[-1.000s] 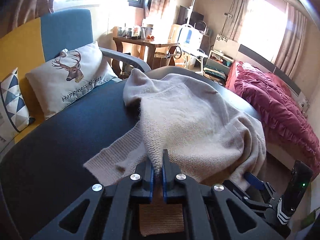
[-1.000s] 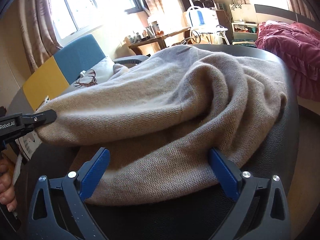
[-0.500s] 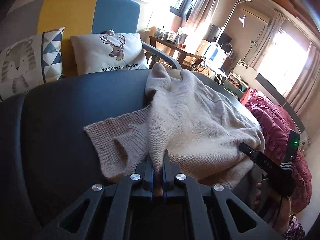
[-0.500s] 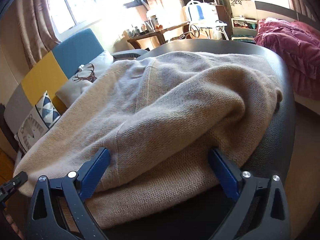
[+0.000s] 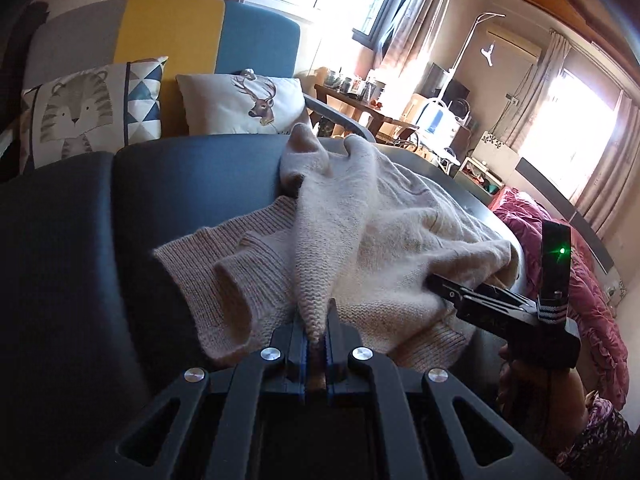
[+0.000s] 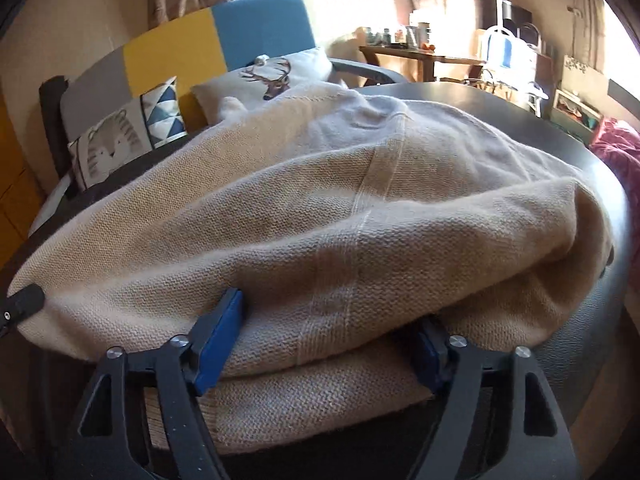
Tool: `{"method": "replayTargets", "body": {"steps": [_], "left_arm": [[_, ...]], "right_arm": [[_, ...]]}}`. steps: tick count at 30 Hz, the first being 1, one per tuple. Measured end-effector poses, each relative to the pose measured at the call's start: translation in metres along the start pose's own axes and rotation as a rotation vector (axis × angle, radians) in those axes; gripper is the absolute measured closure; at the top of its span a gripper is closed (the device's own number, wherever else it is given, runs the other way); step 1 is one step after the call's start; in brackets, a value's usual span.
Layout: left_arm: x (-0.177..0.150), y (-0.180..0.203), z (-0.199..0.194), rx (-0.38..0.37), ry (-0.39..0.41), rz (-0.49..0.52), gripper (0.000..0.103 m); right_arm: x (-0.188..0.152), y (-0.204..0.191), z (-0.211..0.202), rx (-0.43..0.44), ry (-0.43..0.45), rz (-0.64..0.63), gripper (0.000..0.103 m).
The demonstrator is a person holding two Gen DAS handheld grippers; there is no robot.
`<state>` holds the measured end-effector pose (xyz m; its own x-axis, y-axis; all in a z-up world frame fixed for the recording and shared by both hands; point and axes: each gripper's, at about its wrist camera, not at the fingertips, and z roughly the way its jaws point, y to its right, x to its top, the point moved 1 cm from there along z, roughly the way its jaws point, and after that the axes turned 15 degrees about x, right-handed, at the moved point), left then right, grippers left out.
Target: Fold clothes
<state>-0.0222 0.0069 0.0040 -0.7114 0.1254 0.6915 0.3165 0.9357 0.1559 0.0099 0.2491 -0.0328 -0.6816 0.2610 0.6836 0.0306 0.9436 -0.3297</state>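
Sweater point(image 5: 372, 240), beige knit, lies bunched on dark round tabletop point(image 5: 180, 184), long axis running away from both grippers toward sofa cushions point(image 5: 244, 100). Left gripper point(image 5: 316, 344): jaws together, clamped on a pinched ridge of near edge. Right gripper point(image 6: 320, 340): jaws apart but closing, folded hem bulging between them; pads look to touch fabric w/o a firm grip yet. Right sits nearer the thick fold. Sleeves mostly buried; far hem and under-layers hidden, so fold state unclear.

Sweater's point(image 6: 320, 208) lower hem (perhaps folded under) behind right gripper point(image 6: 320, 340)
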Motion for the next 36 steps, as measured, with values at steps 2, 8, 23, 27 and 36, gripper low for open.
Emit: {"method": "replayTargets", "body": {"steps": [2, 8, 23, 27, 36], "left_arm": [[-0.009, -0.015, -0.004, 0.005, -0.008, -0.028, 0.098], [-0.028, -0.054, -0.019, 0.037, -0.01, -0.082, 0.098], [-0.046, -0.088, -0.056, 0.268, -0.034, -0.044, 0.097], [-0.059, -0.1, -0.063, 0.376, -0.063, -0.037, 0.097], [-0.085, -0.124, -0.075, 0.469, -0.09, -0.101, 0.097]], "right_arm": [[-0.003, -0.01, 0.004, 0.017, -0.008, -0.003, 0.029], [-0.016, -0.038, 0.013, 0.035, -0.044, -0.056, 0.005], [-0.009, -0.093, 0.028, 0.147, -0.109, -0.043, 0.005], [-0.003, -0.122, 0.038, 0.177, -0.137, -0.099, 0.005], [-0.014, -0.171, 0.054, 0.177, -0.185, -0.271, 0.0]]}}
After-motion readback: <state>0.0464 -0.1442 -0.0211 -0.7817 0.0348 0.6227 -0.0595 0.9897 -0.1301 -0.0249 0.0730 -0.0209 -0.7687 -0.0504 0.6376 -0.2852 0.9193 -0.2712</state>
